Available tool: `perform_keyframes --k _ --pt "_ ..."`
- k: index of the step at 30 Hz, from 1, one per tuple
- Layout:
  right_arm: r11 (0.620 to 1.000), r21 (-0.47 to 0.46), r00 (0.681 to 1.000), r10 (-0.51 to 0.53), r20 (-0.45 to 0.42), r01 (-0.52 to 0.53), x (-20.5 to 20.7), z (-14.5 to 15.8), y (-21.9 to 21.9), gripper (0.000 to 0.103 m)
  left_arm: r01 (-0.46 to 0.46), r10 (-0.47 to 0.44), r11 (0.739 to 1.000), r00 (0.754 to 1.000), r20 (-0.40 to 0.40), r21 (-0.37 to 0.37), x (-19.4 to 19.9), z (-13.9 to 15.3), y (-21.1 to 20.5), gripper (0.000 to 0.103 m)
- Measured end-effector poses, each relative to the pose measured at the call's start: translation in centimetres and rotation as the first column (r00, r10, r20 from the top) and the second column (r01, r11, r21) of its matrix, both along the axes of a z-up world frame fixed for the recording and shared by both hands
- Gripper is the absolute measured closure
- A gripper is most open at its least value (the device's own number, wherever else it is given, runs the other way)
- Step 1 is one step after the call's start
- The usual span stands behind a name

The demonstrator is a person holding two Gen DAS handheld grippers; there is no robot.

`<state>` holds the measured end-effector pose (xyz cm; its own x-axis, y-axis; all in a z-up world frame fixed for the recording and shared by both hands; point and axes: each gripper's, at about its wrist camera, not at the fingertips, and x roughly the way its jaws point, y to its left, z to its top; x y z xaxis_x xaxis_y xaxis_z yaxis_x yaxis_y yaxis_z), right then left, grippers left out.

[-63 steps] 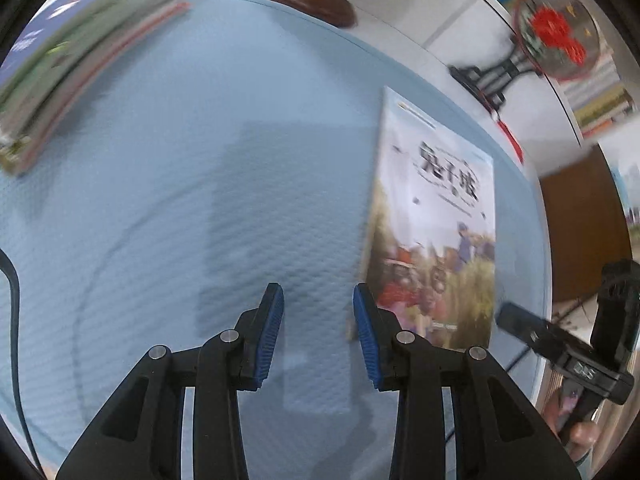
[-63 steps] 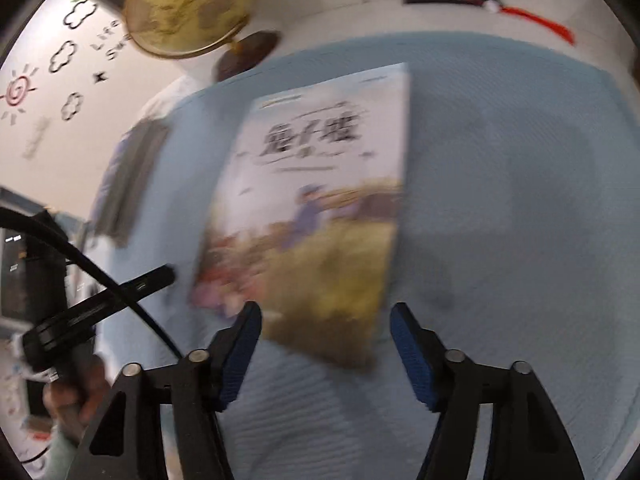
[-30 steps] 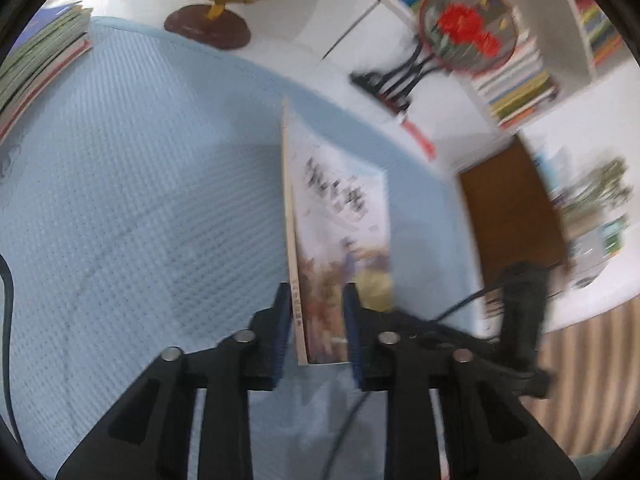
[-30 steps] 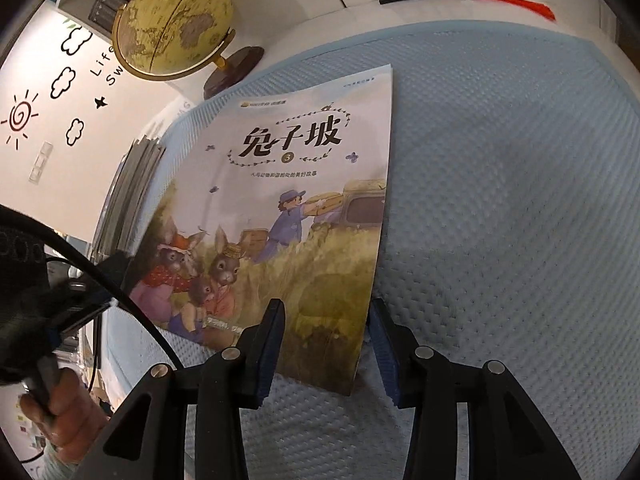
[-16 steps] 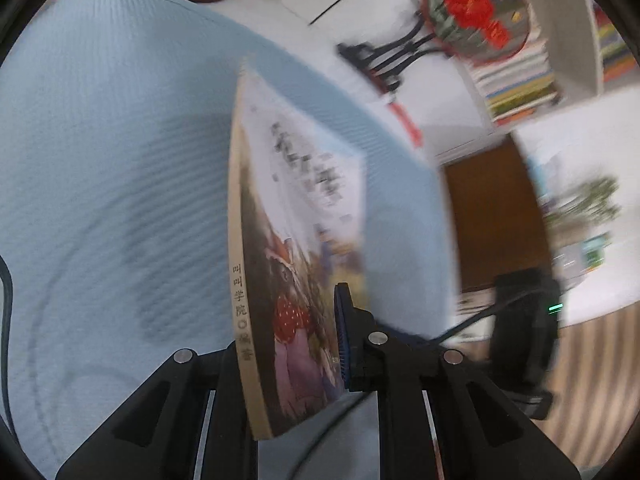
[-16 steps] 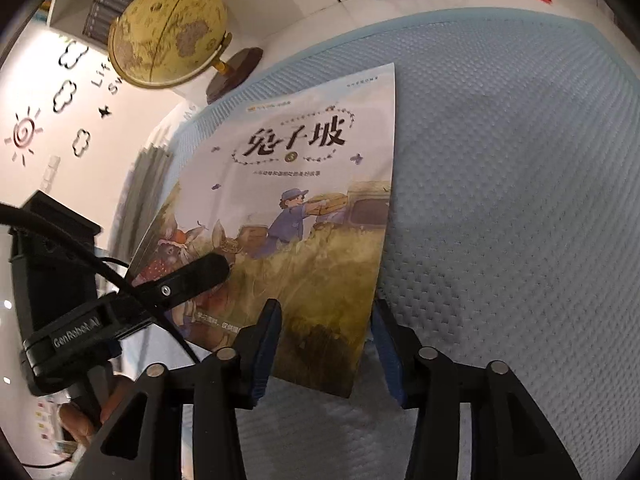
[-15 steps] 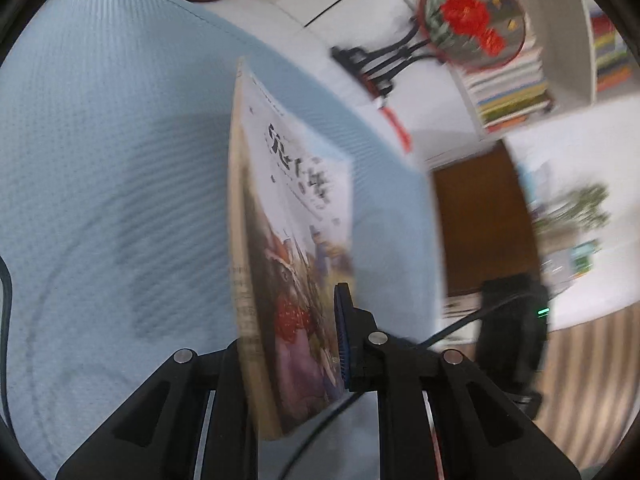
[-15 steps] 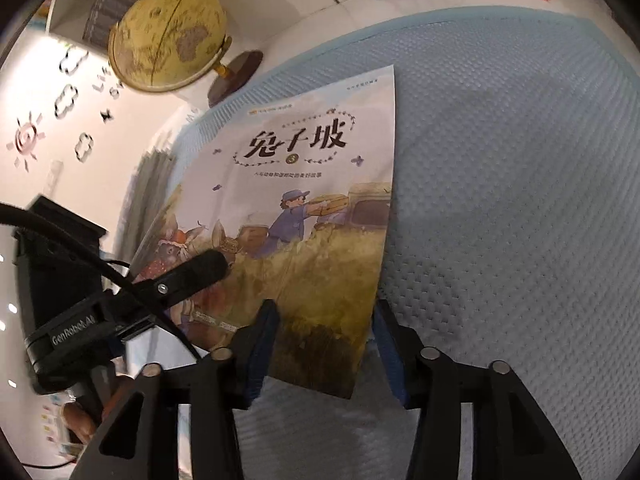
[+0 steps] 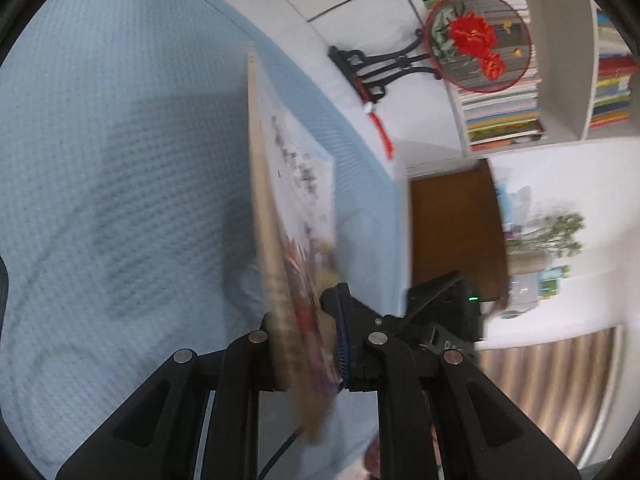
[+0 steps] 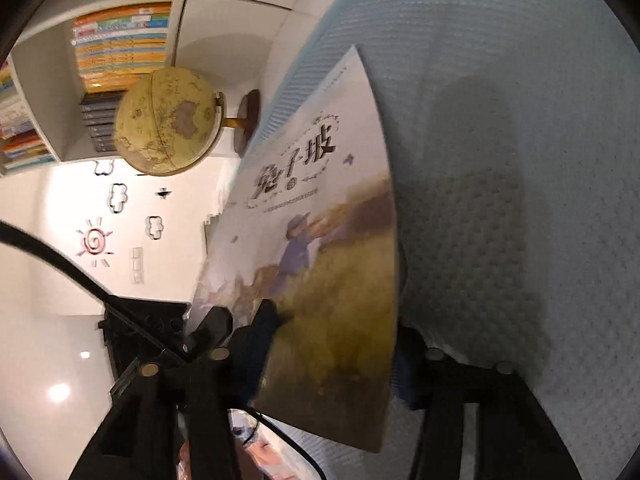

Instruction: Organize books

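Left gripper (image 9: 308, 344) clamps illustrated book (image 9: 296, 208) on edge; right gripper (image 10: 332, 344) closing around it.

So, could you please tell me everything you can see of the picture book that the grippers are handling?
The picture book is a thin paperback with a glossy white cover, dark Chinese title lettering and a painted scene of a figure in blue in a golden field. It is lifted and tilted on edge above the light blue mat, its tan spine showing. The left gripper is shut on its lower corner; the right gripper straddles its bottom edge, jaws closing.
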<state>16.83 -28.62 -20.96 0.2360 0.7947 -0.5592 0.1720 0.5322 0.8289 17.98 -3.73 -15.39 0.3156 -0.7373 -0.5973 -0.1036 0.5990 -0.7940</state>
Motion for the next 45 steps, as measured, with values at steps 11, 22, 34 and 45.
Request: perform_keyframes --k 11,22,34,45 --pt "0.919 -0.391 0.971 0.143 0.193 -0.057 -2.3 4.5 3.9 0.071 0.058 -0.091 0.949 0.992 0.093 0.310 -1.8 2.0 -0.7 0.091" --pt "0.820 -0.565 0.894 0.314 0.319 -0.087 -5.4 9.4 7.4 0.071 0.031 -0.089 0.947 0.982 0.168 0.320 -4.7 5.1 1.1 0.090" --pt "0.774 -0.630 0.800 0.421 0.427 -0.070 -8.4 15.4 12.3 0.071 -0.075 0.007 0.961 0.968 0.251 0.266 -7.6 10.2 5.9 0.090" --pt "0.822 -0.569 0.769 0.384 0.511 -0.032 -8.4 19.3 22.3 0.070 -0.124 0.021 0.952 0.939 0.343 0.279 -8.6 14.7 16.7 0.090"
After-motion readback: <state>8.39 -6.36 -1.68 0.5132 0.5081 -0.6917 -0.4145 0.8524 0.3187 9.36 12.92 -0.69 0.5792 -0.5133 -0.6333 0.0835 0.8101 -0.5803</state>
